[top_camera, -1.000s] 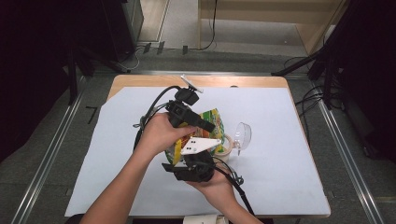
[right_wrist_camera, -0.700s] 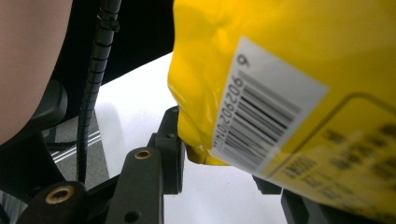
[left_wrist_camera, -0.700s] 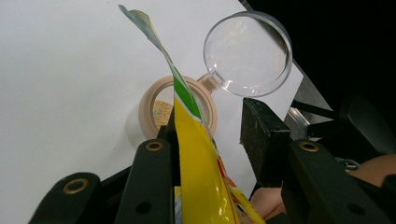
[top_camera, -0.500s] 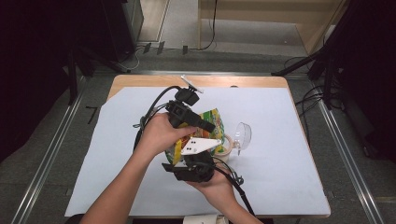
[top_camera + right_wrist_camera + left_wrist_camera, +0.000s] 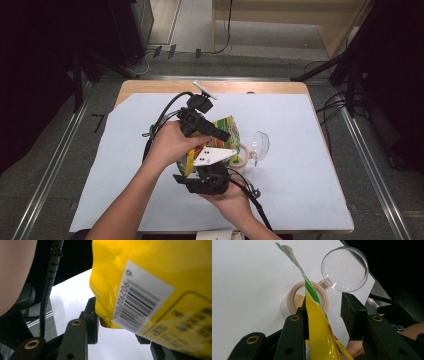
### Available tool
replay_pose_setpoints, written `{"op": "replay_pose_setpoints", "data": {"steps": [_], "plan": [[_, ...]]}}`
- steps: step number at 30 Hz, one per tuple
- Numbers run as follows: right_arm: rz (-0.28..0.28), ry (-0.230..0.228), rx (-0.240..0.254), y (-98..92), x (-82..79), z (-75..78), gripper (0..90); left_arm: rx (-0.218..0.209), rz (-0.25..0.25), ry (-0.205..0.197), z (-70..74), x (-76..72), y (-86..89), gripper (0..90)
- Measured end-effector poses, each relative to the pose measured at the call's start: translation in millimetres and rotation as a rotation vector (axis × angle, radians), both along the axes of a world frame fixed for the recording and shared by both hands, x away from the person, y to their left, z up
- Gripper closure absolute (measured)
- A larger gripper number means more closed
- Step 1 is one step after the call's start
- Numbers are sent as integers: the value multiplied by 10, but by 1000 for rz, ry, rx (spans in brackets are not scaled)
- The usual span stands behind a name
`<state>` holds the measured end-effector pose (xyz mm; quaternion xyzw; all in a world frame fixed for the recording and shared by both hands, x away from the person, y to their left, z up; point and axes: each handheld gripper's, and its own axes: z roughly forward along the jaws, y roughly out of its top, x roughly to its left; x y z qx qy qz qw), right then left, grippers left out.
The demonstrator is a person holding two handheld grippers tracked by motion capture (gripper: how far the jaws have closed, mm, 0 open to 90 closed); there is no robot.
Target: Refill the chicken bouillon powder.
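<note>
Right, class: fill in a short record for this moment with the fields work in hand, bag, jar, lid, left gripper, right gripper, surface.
work in hand: tipping a snack bag over an open jar
bag: yellow with green, torn top, tilted over the jar mouth
jar: beige rim, open, pale crumbs inside
lid: clear, round, hinged back beside the jar
left gripper: bag between its jaws, one jaw against it
right gripper: at the bag's lower corner, by the barcode; grip cannot be told
surface: pale sheet on a wooden table
</note>
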<state>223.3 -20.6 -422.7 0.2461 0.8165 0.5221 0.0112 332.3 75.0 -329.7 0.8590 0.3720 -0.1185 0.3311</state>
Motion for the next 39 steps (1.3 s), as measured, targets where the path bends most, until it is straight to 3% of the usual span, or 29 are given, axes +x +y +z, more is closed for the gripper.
{"op": "replay_pose_setpoints", "data": {"steps": [18,29,39], "plan": [[20,-13,-2,54,71,48,627,-2,27,-39,78,7,92,659],[21,-8,1,67,94,52,627,-14,37,-36,70,23,110,657],[18,11,8,62,89,4,628,2,29,-28,23,26,81,653]]}}
